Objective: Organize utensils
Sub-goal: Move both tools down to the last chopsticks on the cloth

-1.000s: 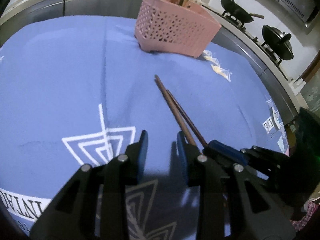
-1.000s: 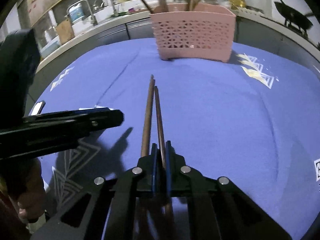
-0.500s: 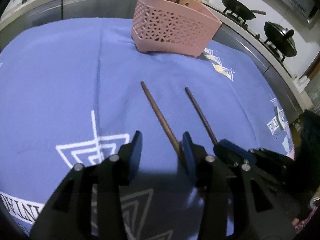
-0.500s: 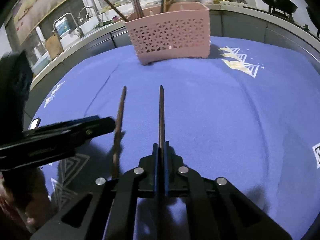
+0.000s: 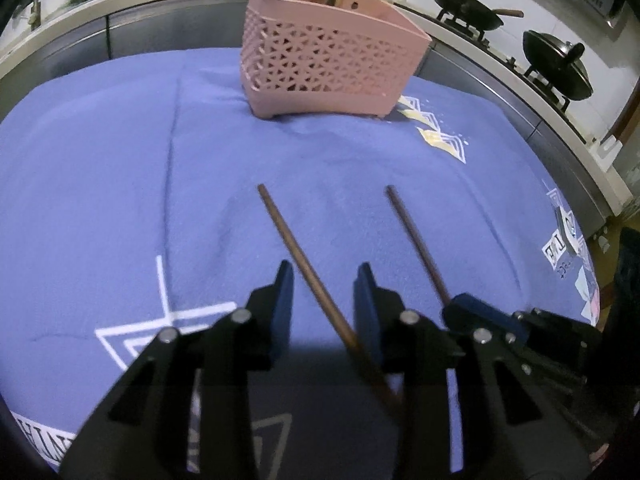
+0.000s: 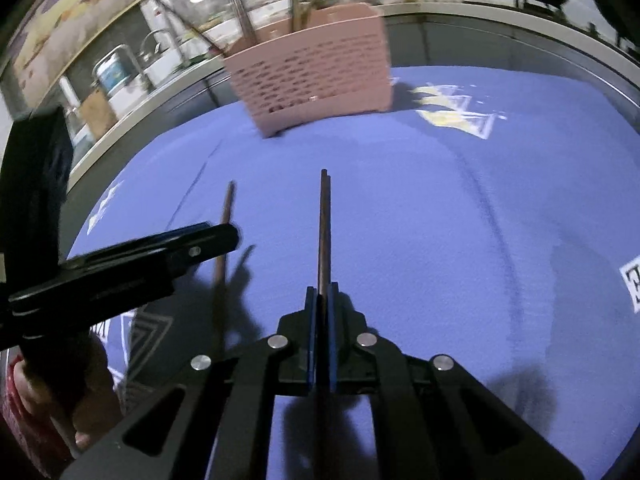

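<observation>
Covering table: blue cloth point(image 5: 120, 184), kitchen counter point(image 5: 120, 12) behind.

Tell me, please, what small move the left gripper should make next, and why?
Probably close the left gripper on its chopstick. Its fingers have just been closing, yet a gap shows beside the stick, which lies between them touching only the right one. The right gripper already clamps the other chopstick, and the pink basket waits ahead.
</observation>
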A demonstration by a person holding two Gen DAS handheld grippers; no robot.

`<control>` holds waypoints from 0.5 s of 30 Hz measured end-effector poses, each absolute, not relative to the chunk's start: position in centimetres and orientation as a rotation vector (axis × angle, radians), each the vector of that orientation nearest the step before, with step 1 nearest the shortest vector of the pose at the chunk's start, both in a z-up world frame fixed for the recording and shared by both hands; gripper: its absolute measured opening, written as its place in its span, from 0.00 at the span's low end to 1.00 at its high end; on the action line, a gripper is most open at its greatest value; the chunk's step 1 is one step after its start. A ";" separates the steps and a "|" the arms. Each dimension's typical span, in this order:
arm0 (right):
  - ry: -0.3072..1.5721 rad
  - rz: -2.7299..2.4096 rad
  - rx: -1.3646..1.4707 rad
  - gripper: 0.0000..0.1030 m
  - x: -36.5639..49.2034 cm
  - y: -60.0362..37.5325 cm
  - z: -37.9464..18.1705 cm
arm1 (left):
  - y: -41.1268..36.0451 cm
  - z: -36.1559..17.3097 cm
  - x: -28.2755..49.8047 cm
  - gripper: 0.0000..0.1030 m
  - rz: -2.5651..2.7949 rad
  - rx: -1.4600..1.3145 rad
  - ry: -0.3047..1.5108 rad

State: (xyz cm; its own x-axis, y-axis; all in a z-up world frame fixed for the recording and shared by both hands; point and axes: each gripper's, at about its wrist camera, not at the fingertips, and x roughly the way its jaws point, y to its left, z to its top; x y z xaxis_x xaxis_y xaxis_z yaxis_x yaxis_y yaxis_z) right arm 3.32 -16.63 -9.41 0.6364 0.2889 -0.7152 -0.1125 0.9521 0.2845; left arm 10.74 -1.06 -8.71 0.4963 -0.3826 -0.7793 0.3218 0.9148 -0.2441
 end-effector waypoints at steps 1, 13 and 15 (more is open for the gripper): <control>0.852 0.233 0.224 0.05 3.4 -16.8 -9.5 | -0.9 -8.7 10.8 0.31 -0.426 -0.076 0.967; 0.853 0.245 0.266 0.05 3.4 -17.2 -9.7 | -2.0 -8.4 10.3 0.50 -0.391 -0.046 0.981; 0.853 0.246 0.268 0.05 3.4 -17.2 -9.8 | -2.6 -8.5 9.9 0.50 -0.373 -0.011 0.969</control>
